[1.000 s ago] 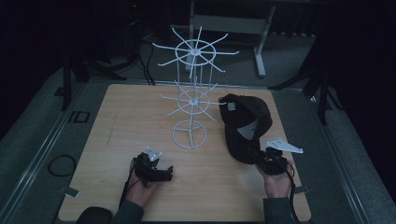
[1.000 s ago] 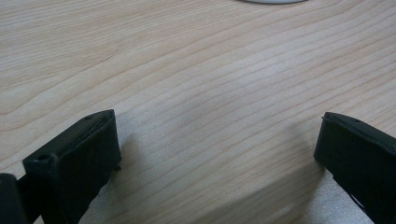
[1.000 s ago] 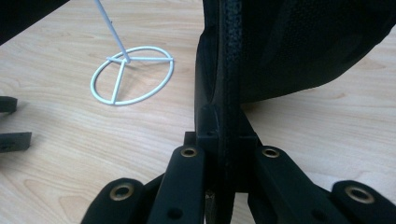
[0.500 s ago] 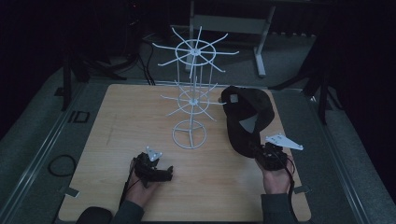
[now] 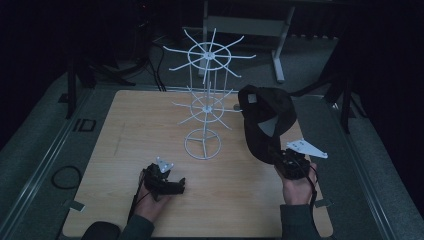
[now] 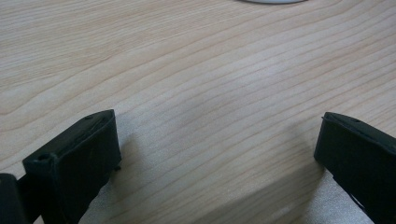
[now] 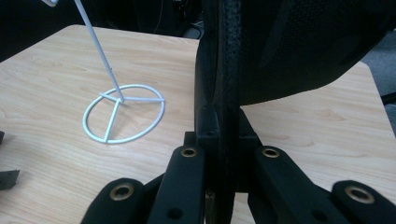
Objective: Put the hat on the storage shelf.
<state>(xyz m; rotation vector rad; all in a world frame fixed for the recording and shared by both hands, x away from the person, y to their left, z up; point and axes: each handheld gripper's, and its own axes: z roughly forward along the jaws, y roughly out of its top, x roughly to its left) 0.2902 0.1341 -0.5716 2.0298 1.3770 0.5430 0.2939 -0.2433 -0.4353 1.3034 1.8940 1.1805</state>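
Observation:
A black cap (image 5: 265, 117) hangs in the air at the right of the table, right of the white wire rack (image 5: 205, 107). My right gripper (image 5: 286, 159) is shut on the cap's lower edge, and in the right gripper view the cap (image 7: 280, 46) rises straight up from between the closed jaws. The rack's ring base (image 7: 123, 119) stands to the left in that view. My left gripper (image 5: 175, 186) lies low over the table's near left part, open. In the left gripper view its two black fingers (image 6: 74, 158) stand wide apart over bare wood.
The wooden table (image 5: 130, 125) sits on a grey surround. The rack has long wire arms (image 5: 235, 57) sticking out at two levels, near the cap. A metal stand (image 5: 277, 50) is behind the table. A cable loop (image 5: 65, 177) lies left of the table.
The right gripper has lifted the cap a little and carried it slightly left, nearer the rack. The left gripper has stayed in place.

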